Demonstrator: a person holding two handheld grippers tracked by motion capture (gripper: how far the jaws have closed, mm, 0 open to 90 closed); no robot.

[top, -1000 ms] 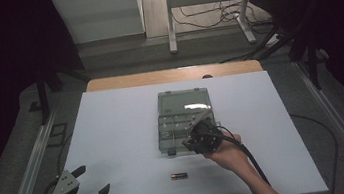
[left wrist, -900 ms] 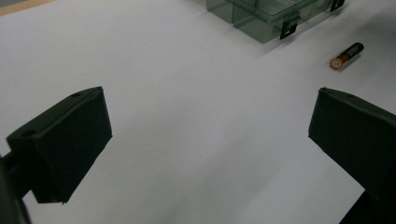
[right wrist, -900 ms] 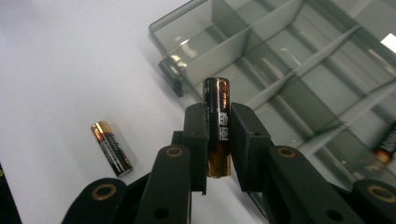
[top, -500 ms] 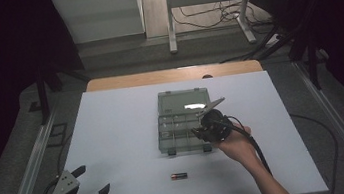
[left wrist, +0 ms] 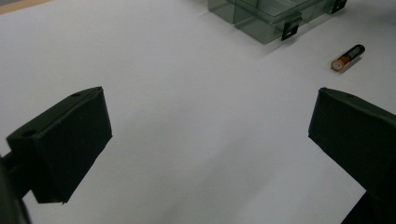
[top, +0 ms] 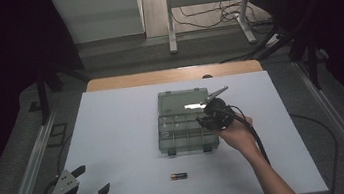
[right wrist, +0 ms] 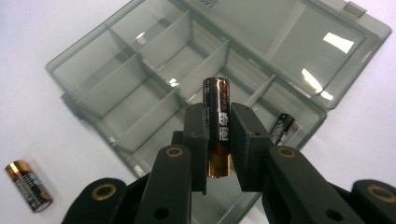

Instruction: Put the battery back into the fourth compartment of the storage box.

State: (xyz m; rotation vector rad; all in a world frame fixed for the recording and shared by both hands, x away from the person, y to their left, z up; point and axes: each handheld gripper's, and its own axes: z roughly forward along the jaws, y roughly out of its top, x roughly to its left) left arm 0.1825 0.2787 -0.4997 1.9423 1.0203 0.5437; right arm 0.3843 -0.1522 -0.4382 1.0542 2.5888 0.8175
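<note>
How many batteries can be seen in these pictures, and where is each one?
3. One battery is clamped in the right tongs above the organizer box; one lies inside a box compartment; one lies on the white table before the box. Others may be hidden.

The right gripper [right wrist: 218,140] clamps its two black jaws on a black-and-copper cylindrical battery [right wrist: 218,122], held above the open, translucent grey plastic compartment box [right wrist: 140,79]; a second dark battery [right wrist: 282,127] lies inside a right compartment; a third copper-and-black battery [right wrist: 27,185] rests on the white table [right wrist: 28,42] at near left.

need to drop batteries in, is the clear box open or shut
Open: the organizer box has its lid folded back, with bare dividers and one battery inside.
</note>
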